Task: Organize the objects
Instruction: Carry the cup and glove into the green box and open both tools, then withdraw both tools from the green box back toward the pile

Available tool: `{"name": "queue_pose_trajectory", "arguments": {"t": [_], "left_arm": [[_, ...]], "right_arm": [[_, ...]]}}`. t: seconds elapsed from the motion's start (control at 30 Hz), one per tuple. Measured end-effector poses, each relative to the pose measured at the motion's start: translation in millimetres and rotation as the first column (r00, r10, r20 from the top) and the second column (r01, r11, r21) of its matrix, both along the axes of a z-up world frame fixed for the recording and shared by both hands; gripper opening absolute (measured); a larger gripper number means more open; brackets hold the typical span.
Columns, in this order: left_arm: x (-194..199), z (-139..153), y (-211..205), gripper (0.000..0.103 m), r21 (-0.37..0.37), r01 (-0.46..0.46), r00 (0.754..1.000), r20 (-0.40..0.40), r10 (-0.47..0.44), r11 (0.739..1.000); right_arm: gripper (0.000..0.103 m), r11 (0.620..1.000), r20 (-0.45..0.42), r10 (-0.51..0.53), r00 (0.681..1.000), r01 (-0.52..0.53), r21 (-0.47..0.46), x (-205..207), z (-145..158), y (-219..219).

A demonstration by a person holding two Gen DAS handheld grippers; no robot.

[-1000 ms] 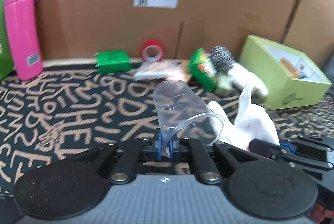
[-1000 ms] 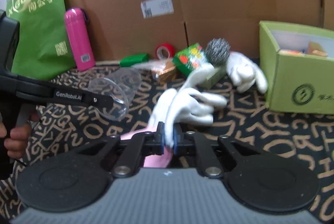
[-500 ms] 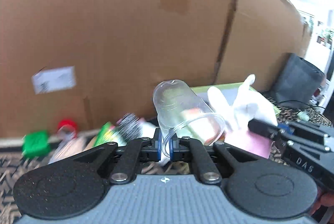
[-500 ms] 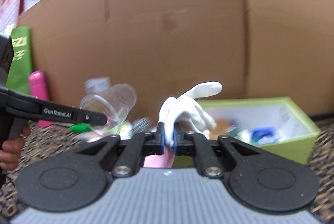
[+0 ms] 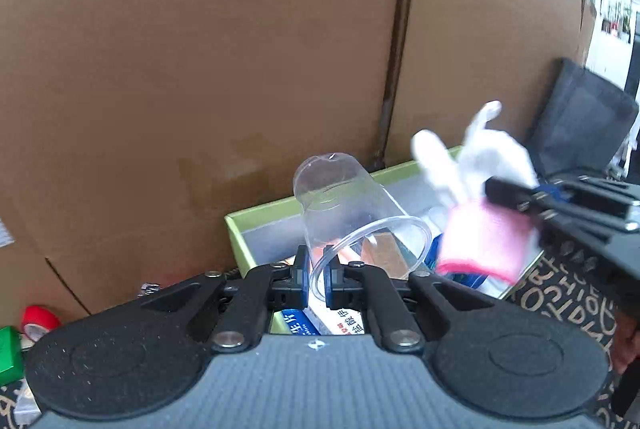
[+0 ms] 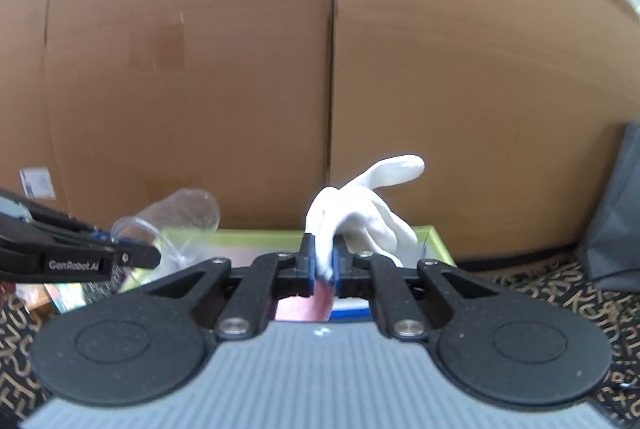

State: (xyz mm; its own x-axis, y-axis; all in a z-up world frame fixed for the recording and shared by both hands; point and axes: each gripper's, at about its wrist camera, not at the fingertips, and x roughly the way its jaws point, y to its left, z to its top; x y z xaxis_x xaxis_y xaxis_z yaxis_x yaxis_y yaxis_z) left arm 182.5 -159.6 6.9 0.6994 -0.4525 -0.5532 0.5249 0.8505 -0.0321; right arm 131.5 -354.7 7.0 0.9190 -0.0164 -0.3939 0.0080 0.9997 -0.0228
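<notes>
My left gripper [image 5: 316, 275] is shut on the rim of a clear plastic cup [image 5: 352, 213], which lies tilted with its base pointing away, above the green box [image 5: 256, 225]. My right gripper [image 6: 324, 265] is shut on a white glove with a pink cuff [image 6: 356, 213]; its fingers stick up and forward over the same green box [image 6: 430, 235]. In the left wrist view the glove [image 5: 476, 185] hangs at the right in the right gripper [image 5: 520, 195]. In the right wrist view the cup [image 6: 180, 213] and the left gripper [image 6: 132, 255] come in from the left.
A tall cardboard wall [image 5: 200, 49] stands right behind the box. The box holds packets and small items [image 5: 320, 321]. A red tape roll [image 5: 38, 319] and a green block [image 5: 8, 353] lie at far left. A dark bag [image 6: 616, 213] sits right on the patterned cloth [image 6: 552, 293].
Both grippers have swung right and risen with the cup and the glove, from above the patterned cloth to over the green box. The pink bottle and scrubber have left view.
</notes>
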Motion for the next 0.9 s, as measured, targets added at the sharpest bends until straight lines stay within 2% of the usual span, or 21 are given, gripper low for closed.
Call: {"name": "queue_pose_trajectory", "arguments": {"t": [0.13, 0.27, 0.3, 0.33, 0.37, 0.4, 0.43, 0.47, 0.5, 0.53, 0.6, 0.67, 0.77, 0.9], "left_arm": [[2.6, -14.7, -6.4, 0.006, 0.014, 0.009, 1.000, -0.015, -0.009, 1.000], [5.6, -24.9, -6.2, 0.009, 0.016, 0.019, 0.999, -0.033, -0.019, 1.000], [5.2, -26.5, -5.0, 0.018, 0.014, 0.016, 0.999, -0.038, -0.015, 1.000], [4.6, -27.2, -2.9, 0.030, 0.008, 0.010, 0.999, -0.042, -0.010, 1.000], [1.5, -27.0, 1.0, 0.036, -0.018, 0.015, 0.999, -0.033, -0.016, 1.000], [-1.9, -25.6, 4.6, 0.051, -0.040, 0.015, 1.000, -0.026, -0.016, 0.999], [-7.7, -21.1, 6.2, 0.063, -0.067, 0.023, 1.000, -0.018, -0.024, 0.997], [-10.4, -15.7, 8.4, 0.069, -0.090, 0.026, 1.000, -0.009, -0.027, 0.996], [-17.4, -11.9, 11.8, 0.081, -0.106, 0.016, 1.000, 0.006, -0.016, 0.994], [-23.3, -9.2, 13.0, 0.088, -0.107, 0.002, 1.000, 0.023, 0.001, 0.994], [-36.7, -4.1, 17.1, 0.089, -0.100, -0.018, 0.997, 0.068, 0.025, 0.995], [-49.8, -2.3, 25.8, 0.090, -0.102, -0.027, 0.997, 0.073, 0.034, 0.994], [-67.0, -5.0, 42.3, 0.093, -0.120, -0.041, 0.998, 0.036, 0.045, 0.992], [-87.4, -15.3, 72.0, 0.094, -0.147, -0.098, 0.995, -0.003, 0.099, 0.984]], "right_arm": [[0.008, 0.999, -0.105, 0.036, 0.994, -0.039, -0.023, 24.8, -28.9, 2.5], [0.009, 0.999, -0.125, 0.011, 0.992, -0.017, -0.051, 32.2, -42.5, 0.1], [0.010, 0.998, -0.118, 0.006, 0.993, -0.012, -0.056, 30.8, -43.3, -1.1], [0.015, 0.998, -0.112, 0.002, 0.994, -0.008, -0.057, 28.5, -43.1, -2.3], [0.028, 0.998, -0.103, -0.006, 0.995, 0.001, -0.055, 24.9, -42.0, -3.3], [0.039, 0.998, -0.085, -0.016, 0.996, 0.011, -0.057, 20.0, -40.1, -3.7], [0.060, 0.997, -0.057, -0.029, 0.998, 0.026, -0.066, 14.3, -38.1, -5.0], [0.067, 0.996, -0.028, -0.044, 0.999, 0.042, -0.081, 7.9, -35.3, -3.5], [0.068, 0.994, -0.009, -0.051, 0.999, 0.049, -0.098, 4.5, -31.5, -2.1], [0.072, 0.993, 0.003, -0.053, 0.999, 0.053, -0.109, 0.1, -28.4, -1.0], [0.087, 0.992, 0.032, -0.061, 0.998, 0.064, -0.111, -12.4, -23.6, 2.3], [0.102, 0.992, 0.075, -0.060, 0.995, 0.068, -0.106, -25.9, -18.6, 8.3], [0.103, 0.991, 0.110, -0.031, 0.993, 0.044, -0.123, -46.5, -14.5, 21.1], [0.103, 0.993, 0.114, 0.014, 0.993, -0.001, -0.114, -62.0, -11.4, 39.8]]}}
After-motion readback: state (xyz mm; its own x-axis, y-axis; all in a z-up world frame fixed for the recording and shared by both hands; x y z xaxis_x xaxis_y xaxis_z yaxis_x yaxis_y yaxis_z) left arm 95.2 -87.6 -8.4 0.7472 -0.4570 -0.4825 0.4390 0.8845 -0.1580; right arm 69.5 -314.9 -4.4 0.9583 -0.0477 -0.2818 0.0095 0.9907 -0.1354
